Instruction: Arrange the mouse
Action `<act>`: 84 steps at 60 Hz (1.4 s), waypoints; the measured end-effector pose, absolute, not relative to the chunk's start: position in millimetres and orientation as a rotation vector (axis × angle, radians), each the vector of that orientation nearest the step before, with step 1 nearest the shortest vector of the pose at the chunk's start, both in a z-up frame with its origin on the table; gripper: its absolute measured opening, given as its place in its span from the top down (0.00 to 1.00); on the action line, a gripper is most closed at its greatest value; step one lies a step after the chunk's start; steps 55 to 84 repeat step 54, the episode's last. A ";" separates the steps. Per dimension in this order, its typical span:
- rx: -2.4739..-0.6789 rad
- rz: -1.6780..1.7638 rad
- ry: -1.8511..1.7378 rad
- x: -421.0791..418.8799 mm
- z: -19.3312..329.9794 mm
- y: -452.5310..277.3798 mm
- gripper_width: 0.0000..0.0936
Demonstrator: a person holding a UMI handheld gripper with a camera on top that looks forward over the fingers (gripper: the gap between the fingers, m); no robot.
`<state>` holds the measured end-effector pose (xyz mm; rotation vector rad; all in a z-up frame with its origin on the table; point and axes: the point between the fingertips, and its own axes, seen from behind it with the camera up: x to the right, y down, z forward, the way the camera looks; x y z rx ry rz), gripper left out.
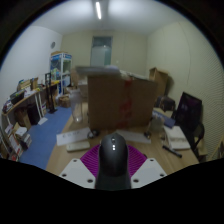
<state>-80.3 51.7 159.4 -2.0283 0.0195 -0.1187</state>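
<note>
A black mouse [113, 160] with a scroll wheel sits between my gripper's [113, 168] two fingers, its nose pointing forward. The purple pads [90, 158] press against its left and right sides, so the gripper is shut on it. The mouse seems held above a wooden table [72, 154], whose surface shows just ahead of the fingers. The rear of the mouse runs down into the dark bottom of the view.
A large cardboard box [120, 100] stands beyond the table. Cluttered shelves [28, 108] line the left wall beside a blue floor [52, 138]. A black monitor [188, 110] and papers [178, 140] are at the right.
</note>
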 end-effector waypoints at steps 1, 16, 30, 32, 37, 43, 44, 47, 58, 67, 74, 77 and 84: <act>-2.045 -0.110 0.020 -72.6 144.1 51.6 0.64; -2.272 -0.085 -0.071 -38.4 -10.4 36.2 0.55; -2.326 0.010 0.032 -39.1 -10.8 34.0 0.31; -2.359 0.001 0.046 -38.9 -9.3 26.4 0.18; -2.332 -0.040 0.057 -40.0 15.6 10.3 0.12; -2.301 -0.032 0.107 -49.9 49.8 -20.1 0.13; -2.299 -0.023 0.121 -52.2 55.1 -26.5 0.13; -2.294 0.005 0.165 -57.3 69.2 -47.2 0.14; -2.273 0.021 0.223 -58.1 95.5 -94.2 0.14; -2.273 0.021 0.223 -58.1 95.5 -94.2 0.14; -2.273 0.021 0.223 -58.1 95.5 -94.2 0.14; -2.273 0.021 0.223 -58.1 95.5 -94.2 0.14; -2.273 0.021 0.223 -58.1 95.5 -94.2 0.14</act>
